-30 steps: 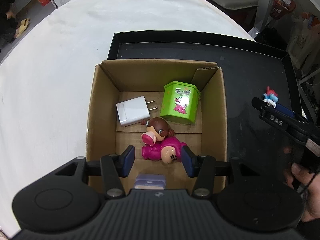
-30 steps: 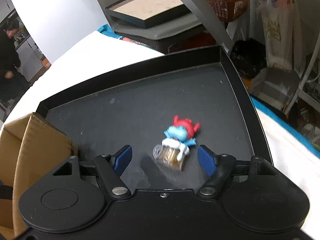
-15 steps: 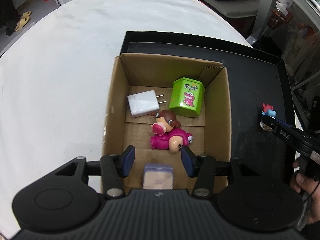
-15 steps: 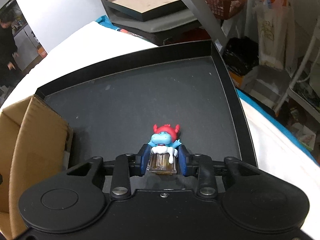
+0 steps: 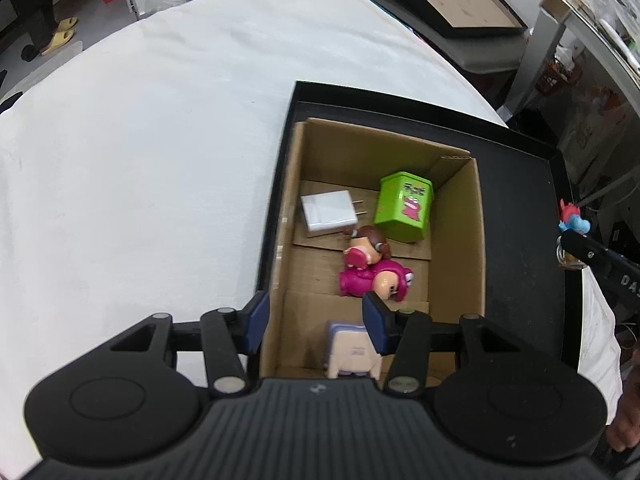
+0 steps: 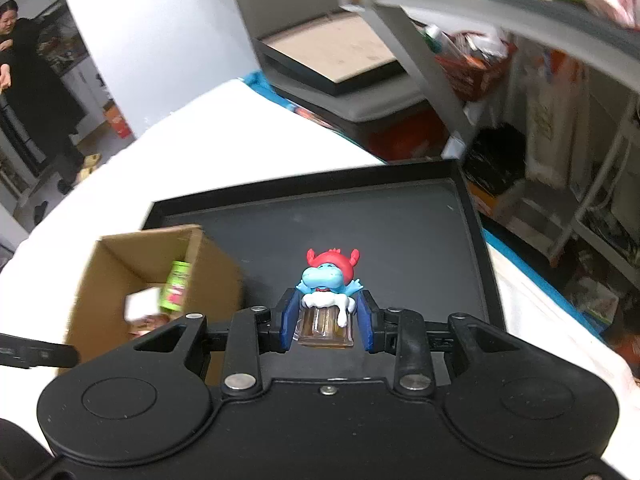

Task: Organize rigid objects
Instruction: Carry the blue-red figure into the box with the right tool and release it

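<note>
My right gripper (image 6: 326, 314) is shut on a small blue figure (image 6: 326, 278) with a red hat that sits in a beer mug. It holds the figure in the air above the black tray (image 6: 420, 236). In the left wrist view the same figure (image 5: 573, 220) shows at the right edge. A cardboard box (image 5: 456, 240) stands in the tray's left part. It holds a white charger (image 5: 328, 218), a green tin (image 5: 404, 206), a pink doll (image 5: 374, 272) and a pale lavender block (image 5: 352, 350). My left gripper (image 5: 316, 316) hangs open above the box's near left wall, gripping nothing.
The tray lies on a table with a white cloth (image 5: 140, 160). Behind it is a second black tray with a brown board (image 6: 340, 52). A metal shelf (image 6: 580, 160) with bags stands at the right. A person in black (image 6: 28, 80) stands at the far left.
The right gripper closed on the blue figure and lifted it off the tray. The left gripper drifted left and up, from over the box's middle to its left wall.
</note>
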